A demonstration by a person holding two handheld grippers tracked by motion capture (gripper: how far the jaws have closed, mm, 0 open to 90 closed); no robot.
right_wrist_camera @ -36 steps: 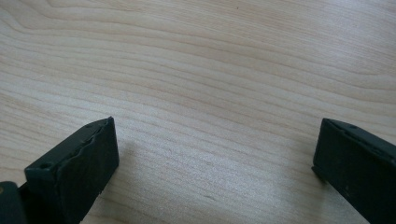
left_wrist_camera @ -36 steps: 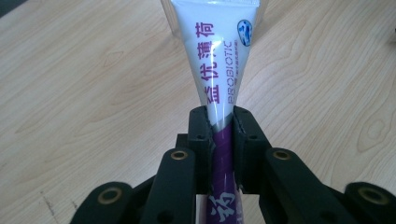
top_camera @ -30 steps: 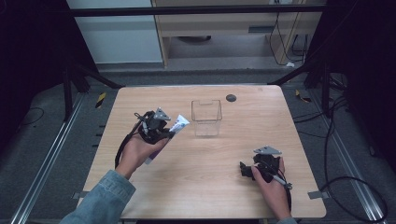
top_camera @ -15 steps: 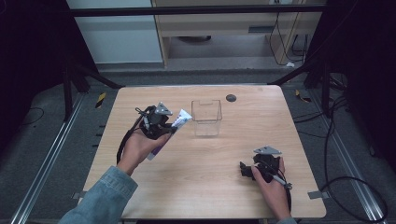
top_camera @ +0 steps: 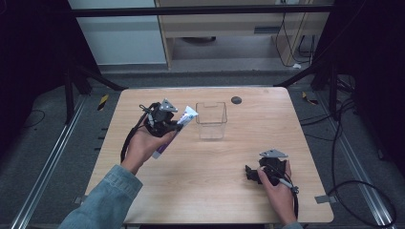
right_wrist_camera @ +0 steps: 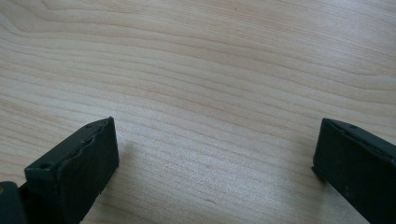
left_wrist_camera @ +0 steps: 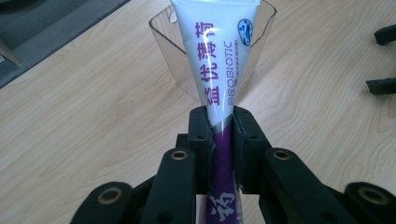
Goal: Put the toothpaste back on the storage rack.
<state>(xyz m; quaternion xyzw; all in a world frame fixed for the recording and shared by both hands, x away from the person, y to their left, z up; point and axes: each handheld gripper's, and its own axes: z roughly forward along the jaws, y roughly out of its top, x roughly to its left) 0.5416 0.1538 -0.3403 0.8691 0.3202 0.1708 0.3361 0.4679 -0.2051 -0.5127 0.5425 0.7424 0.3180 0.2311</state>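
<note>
Left claw point(top_camera: 177, 122) and its tube point(top_camera: 187, 116) now nearer the clear bin point(top_camera: 211, 120), jaws clamped on tube, tip seemingly just short of bin rim, right claw point(top_camera: 249, 172) wide apart low over tabletop point(top_camera: 215, 191).

The left claw point(top_camera: 177, 119) is raised at the left of the high view, carried by the left hand point(top_camera: 143, 145) on a denim-sleeved forearm, its jaws clamped tight on a tube point(left_wrist_camera: 219, 70) that juts forward. The right claw point(top_camera: 250, 172) sits low near the desk point(top_camera: 215, 191), held by the right hand point(top_camera: 277, 188), its jaws spread wide apart.
</note>
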